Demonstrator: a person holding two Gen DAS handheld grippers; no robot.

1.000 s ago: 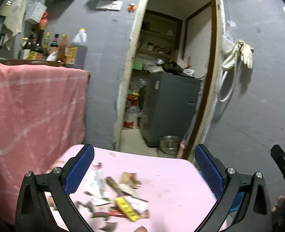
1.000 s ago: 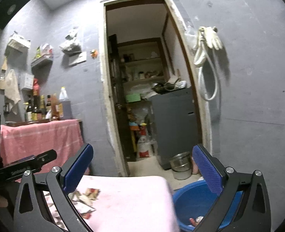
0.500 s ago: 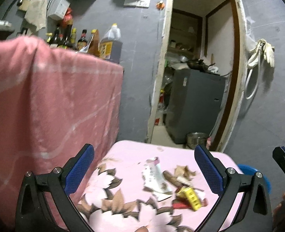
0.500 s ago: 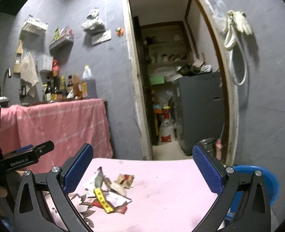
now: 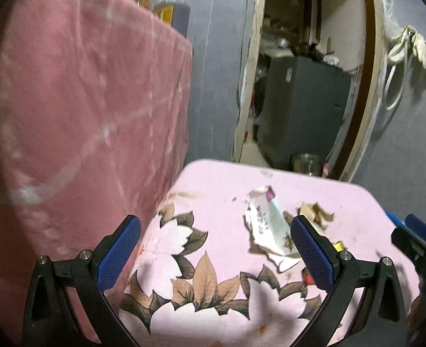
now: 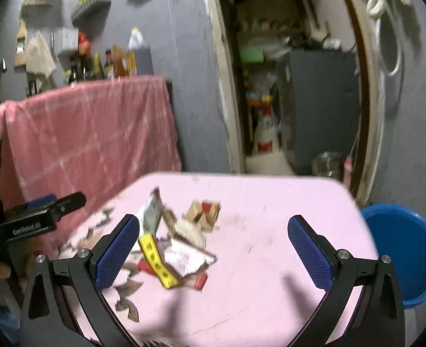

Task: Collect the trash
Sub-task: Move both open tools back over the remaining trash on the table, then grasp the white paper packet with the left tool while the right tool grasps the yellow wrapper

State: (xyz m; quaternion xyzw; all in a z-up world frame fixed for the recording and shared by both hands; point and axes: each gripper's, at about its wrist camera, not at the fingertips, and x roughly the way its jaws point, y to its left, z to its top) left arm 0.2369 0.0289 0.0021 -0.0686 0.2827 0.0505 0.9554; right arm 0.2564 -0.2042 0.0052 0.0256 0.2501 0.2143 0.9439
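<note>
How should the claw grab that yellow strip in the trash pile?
Probably pinch the yellow strip across its narrow width, near the lower end that sticks out of the pile. It lies flat and slanted on the table, so come straight down from above with the open right claw, fingers either side.

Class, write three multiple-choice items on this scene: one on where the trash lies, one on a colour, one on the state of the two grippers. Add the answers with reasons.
1. Where does the trash pile lie?
A. on the pink table
B. in the basin
C. on the floor

2. What colour is the basin beside the table?
A. red
B. blue
C. green

3. How do the left gripper and right gripper stand?
A. both open, empty
B. both shut on trash
C. one open, one shut

Answers:
1 A, the wrappers rest on the tabletop.
2 B, its rim and inside are blue.
3 A, each pair of jaws stands wide apart with nothing between.
</note>
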